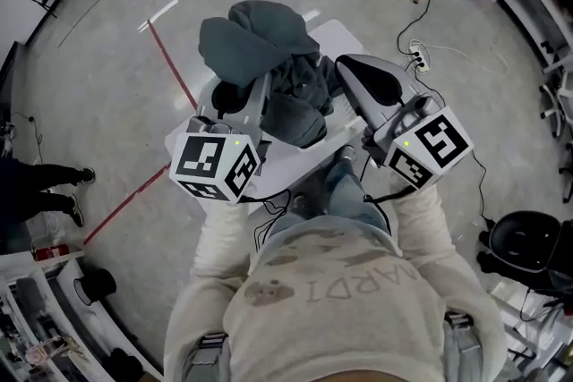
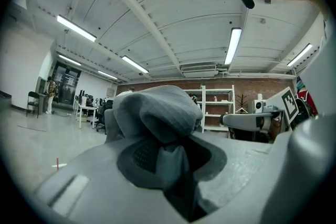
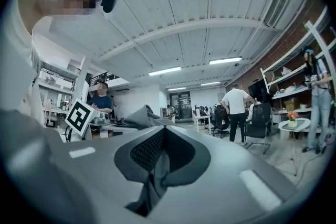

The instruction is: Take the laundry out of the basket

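Note:
A dark grey garment (image 1: 260, 40) is bunched and lifted in front of me, over a white surface (image 1: 336, 36) that it mostly hides; I cannot tell if that is the basket. My left gripper (image 1: 255, 98) is shut on the garment, which bulges up from its jaws in the left gripper view (image 2: 157, 107). My right gripper (image 1: 351, 72) stands at the garment's right side. Its jaws are shut with a thin strip of grey cloth (image 3: 156, 168) pinched between the pads. Both grippers point upward, toward the ceiling.
A red tape line (image 1: 175, 72) crosses the grey floor at the left. A power strip with a cable (image 1: 416, 58) lies to the right. A black chair (image 1: 528, 241) stands at the right, shelving (image 1: 555, 40) beyond it. A person's legs (image 1: 45, 183) show at the left edge.

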{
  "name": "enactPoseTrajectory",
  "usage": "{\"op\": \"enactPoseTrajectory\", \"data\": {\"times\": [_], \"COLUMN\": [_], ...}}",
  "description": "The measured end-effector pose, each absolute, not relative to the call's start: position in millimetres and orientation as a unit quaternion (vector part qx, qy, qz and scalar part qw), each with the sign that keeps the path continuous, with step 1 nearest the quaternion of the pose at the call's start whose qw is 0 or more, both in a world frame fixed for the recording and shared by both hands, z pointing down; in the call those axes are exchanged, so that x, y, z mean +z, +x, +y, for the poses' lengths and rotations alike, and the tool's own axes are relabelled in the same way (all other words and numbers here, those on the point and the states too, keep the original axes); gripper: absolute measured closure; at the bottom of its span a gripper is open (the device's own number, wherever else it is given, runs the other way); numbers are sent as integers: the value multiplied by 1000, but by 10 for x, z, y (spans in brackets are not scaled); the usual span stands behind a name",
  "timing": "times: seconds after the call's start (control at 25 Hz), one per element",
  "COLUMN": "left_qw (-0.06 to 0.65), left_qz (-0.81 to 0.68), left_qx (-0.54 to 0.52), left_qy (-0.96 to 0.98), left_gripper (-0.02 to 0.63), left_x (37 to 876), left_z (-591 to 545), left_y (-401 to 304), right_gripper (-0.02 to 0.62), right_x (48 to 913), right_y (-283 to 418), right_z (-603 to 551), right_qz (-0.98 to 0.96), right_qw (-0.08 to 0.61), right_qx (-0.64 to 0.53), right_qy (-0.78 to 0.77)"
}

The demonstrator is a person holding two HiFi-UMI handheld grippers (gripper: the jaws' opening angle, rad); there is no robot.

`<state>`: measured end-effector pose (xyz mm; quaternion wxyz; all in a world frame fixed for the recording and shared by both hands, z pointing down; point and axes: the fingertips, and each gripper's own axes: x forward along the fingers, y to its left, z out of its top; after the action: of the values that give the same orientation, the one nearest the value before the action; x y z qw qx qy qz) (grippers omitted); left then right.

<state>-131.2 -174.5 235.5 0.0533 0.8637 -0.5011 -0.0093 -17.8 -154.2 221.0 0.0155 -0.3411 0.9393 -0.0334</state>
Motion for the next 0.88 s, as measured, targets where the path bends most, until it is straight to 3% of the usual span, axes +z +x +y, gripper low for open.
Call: {"op": "enactPoseTrajectory", "data": {"times": [0.88], "left_qw": [55], "left_qz": [-525], "left_qx": [-27], "left_qy": [849], "left_gripper": [518], "left_x": [2173], "left_z": [-1482], "left_y": [-1110], "right_gripper": [569], "right_x": [2183], "right_y": [153], "right_z": [-1538], "right_qz": [933], "right_qw": [-1], "right_qx": [-39], "right_qy": [-357]}}
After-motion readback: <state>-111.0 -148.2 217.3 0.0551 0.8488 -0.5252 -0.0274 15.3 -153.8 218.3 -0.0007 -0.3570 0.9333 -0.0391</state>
